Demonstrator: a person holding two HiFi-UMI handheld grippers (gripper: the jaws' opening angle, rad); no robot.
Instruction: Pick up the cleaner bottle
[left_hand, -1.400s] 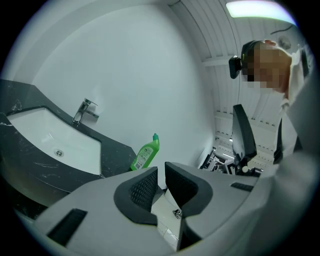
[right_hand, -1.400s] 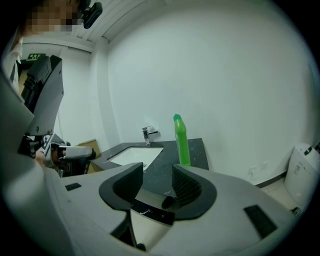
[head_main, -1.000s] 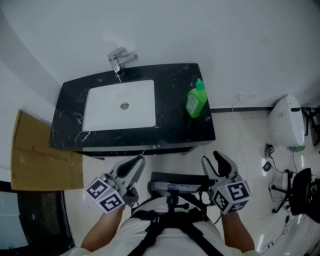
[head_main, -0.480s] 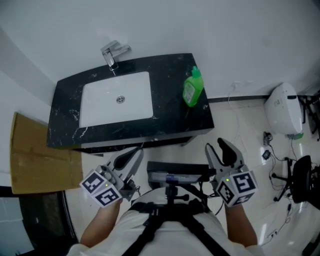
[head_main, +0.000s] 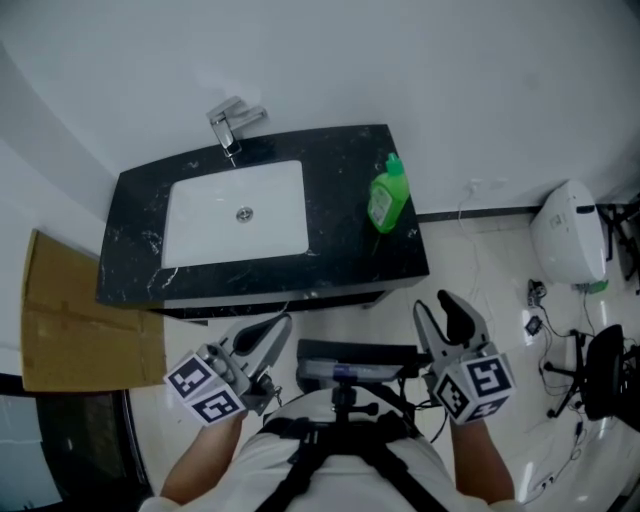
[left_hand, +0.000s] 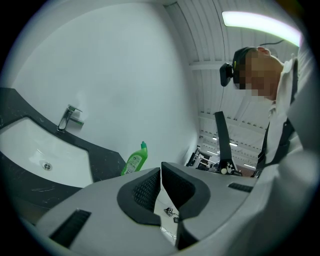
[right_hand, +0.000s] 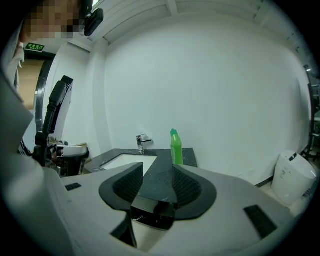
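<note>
The green cleaner bottle (head_main: 388, 195) stands upright on the right end of the black counter (head_main: 345, 250), beside the white basin (head_main: 238, 212). It also shows small and far off, as the bottle (left_hand: 134, 161) in the left gripper view and the bottle (right_hand: 176, 148) in the right gripper view. My left gripper (head_main: 262, 335) is held low near my body, well short of the counter, its jaws together with nothing in them (left_hand: 161, 170). My right gripper (head_main: 443, 310) hovers in front of the counter's right corner. Its jaws stand apart and empty (right_hand: 157, 167).
A chrome faucet (head_main: 232, 122) sits behind the basin. Flat cardboard (head_main: 85, 320) lies on the floor at the left. At the right are a white bin-like unit (head_main: 570, 240), cables and a black chair (head_main: 600, 375). A camera rig (head_main: 350, 365) juts from my chest between the grippers.
The head view has swayed a little. Both grippers have stayed close to my body and the bottle has not moved.
</note>
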